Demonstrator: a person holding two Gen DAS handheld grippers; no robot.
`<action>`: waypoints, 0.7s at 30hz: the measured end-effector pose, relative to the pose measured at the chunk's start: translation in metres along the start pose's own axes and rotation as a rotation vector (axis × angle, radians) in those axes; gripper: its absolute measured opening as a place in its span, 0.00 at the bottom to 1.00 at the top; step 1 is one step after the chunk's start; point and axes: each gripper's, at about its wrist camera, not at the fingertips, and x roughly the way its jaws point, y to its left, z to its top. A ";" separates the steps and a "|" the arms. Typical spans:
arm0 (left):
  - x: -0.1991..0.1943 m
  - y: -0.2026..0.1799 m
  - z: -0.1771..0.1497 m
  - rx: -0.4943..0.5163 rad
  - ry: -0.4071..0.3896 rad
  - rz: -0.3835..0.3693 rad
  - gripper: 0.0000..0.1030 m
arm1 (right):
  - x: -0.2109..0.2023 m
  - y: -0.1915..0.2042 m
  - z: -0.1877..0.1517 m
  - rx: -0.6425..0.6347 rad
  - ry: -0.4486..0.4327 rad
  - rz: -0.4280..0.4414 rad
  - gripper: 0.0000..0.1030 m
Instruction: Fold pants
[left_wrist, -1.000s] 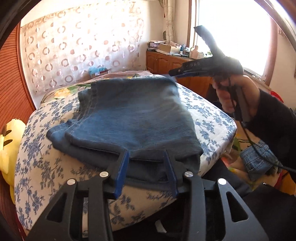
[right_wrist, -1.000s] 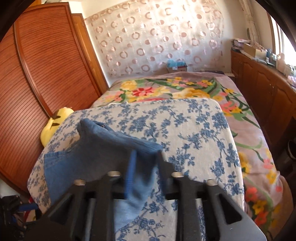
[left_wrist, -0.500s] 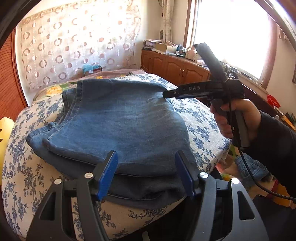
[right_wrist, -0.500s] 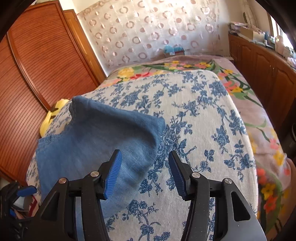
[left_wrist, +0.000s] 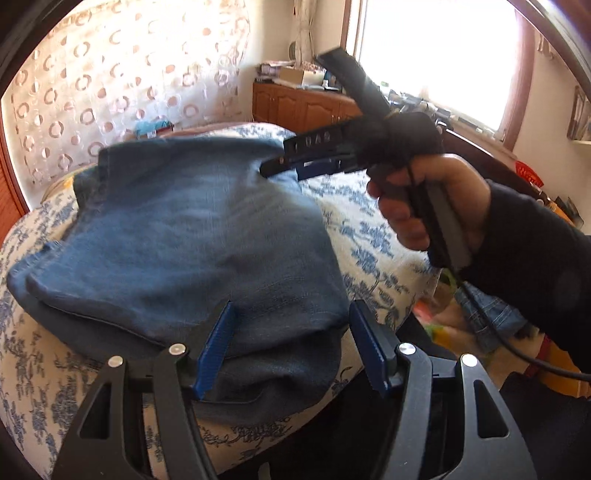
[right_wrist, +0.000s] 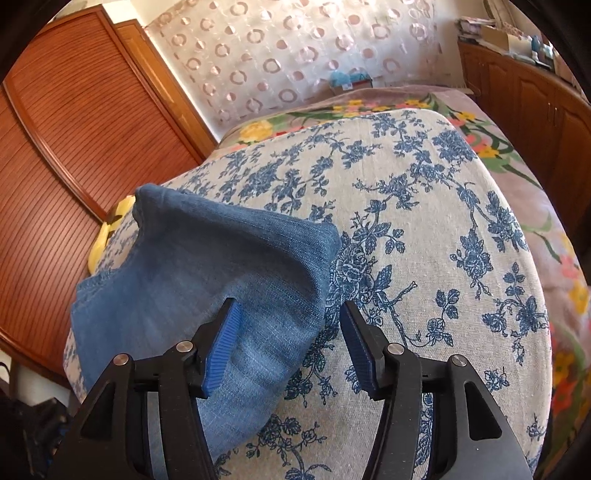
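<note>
Jeans (left_wrist: 192, 236) lie released beneath the wide left tool (left_wrist: 291, 350) and opening right tool (right_wrist: 290, 347).

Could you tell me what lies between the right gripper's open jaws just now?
In the right wrist view, the jeans' corner and flowered cloth lie beneath the right gripper's opening jaws, unpressed.

Blue denim pants (left_wrist: 192, 236) lie folded in layers on the floral-covered surface (right_wrist: 424, 221).

Bright window (left_wrist: 436, 51) over wooden cabinets (left_wrist: 303, 107); circle-patterned curtain (right_wrist: 295, 48) beside slatted wooden wardrobe (right_wrist: 62, 140).
</note>
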 end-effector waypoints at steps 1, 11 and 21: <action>0.002 0.000 -0.001 0.002 0.005 0.006 0.61 | 0.000 -0.001 -0.001 0.002 0.002 0.003 0.56; 0.007 -0.001 -0.002 0.043 0.010 0.044 0.08 | 0.002 0.007 -0.003 -0.023 0.009 0.068 0.11; -0.099 0.009 0.059 0.049 -0.212 0.035 0.04 | -0.100 0.054 0.046 -0.119 -0.192 0.131 0.05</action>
